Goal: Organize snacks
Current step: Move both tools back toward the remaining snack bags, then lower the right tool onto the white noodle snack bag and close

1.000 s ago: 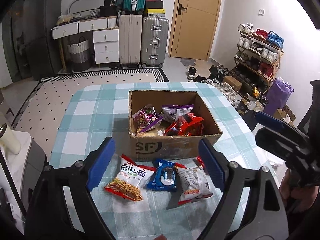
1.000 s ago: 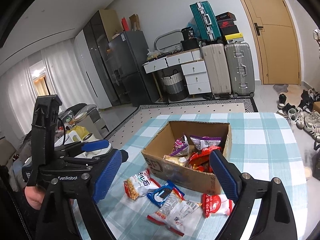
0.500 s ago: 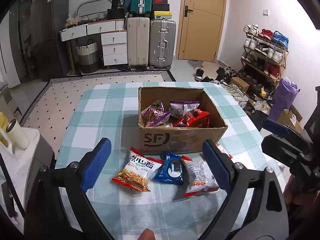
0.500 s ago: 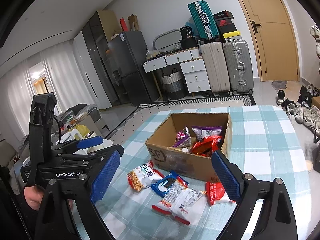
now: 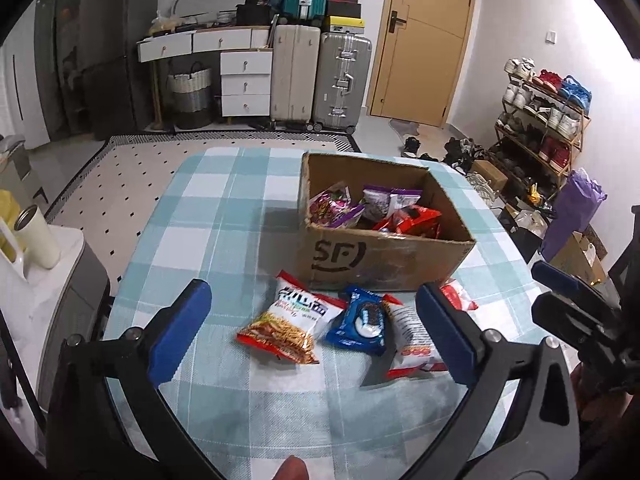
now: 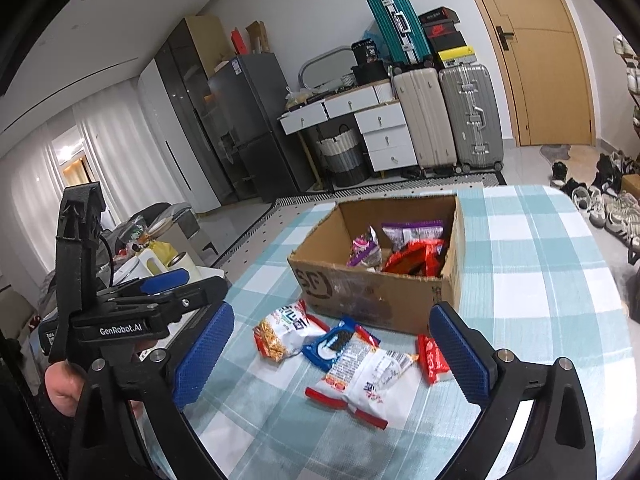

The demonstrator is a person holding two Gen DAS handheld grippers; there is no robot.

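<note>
Four snack packets lie loose on the checked surface (image 5: pixel 224 216), in a row just in front of the cardboard box (image 5: pixel 384 256): a noodle packet (image 5: pixel 290 324) at the left, a blue cookie packet (image 5: pixel 360 322) touching it, a white-and-red packet (image 5: pixel 412 340) overlapping that one, and a small red packet (image 6: pixel 432 358) at the right end, close to the box's near corner. Inside the box several packets already sit: a purple one (image 5: pixel 390 200), a pink-patterned one (image 5: pixel 332 210) and red ones (image 5: pixel 412 220). So the job looks partly done, with four pieces left to go in.

The left hand-held gripper (image 5: pixel 312 328) is opening, nothing between its jaws; the noodle and cookie packets lie beyond it toward 12 o'clock. The right hand-held gripper (image 6: pixel 328 354) is also opening and empty, with the white-and-red packet ahead toward 12 o'clock.

For room: the box wall stands right behind the packets, so a reach from the near side should stop short of it. The surface is bare at 9 to 11 o'clock of the box in the left wrist view and toward 3 o'clock in the right wrist view. The two tools are close side by side, which I judge the main crowding risk.
</note>
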